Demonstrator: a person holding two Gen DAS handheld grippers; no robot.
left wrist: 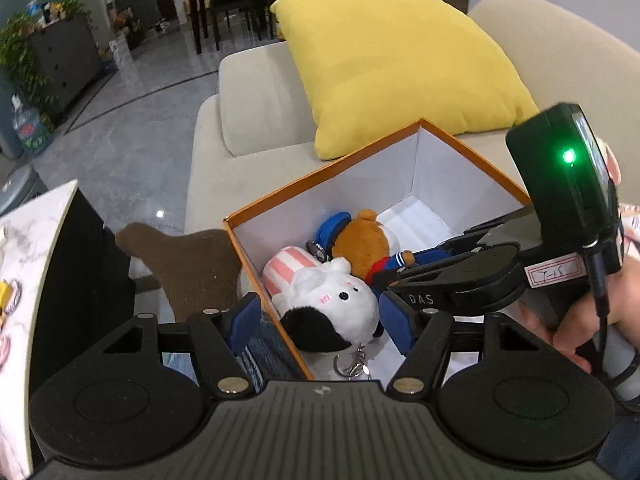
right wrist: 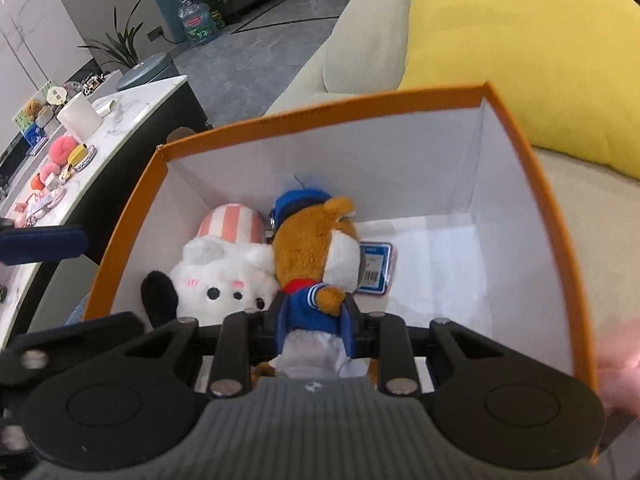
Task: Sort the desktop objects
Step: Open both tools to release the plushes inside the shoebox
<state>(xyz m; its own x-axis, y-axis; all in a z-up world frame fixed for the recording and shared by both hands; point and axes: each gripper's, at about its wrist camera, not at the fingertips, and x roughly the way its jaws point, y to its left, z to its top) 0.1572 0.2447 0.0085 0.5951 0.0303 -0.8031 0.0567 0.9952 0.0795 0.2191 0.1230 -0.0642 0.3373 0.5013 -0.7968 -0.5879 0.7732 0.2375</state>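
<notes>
Right wrist view: the right gripper has its jaws narrowed on the bear plush, clamping its blue jacket, low inside the orange box.
Handling: soft, light, squashy; hold the torso.
Left gripper: jaws wide, empty.
Writing: "DAS" on the gripper body.
Bench: small items remain.

Plush bear (matt cardboard box)

Orange box and yellow pillow on beige sofa.
</notes>
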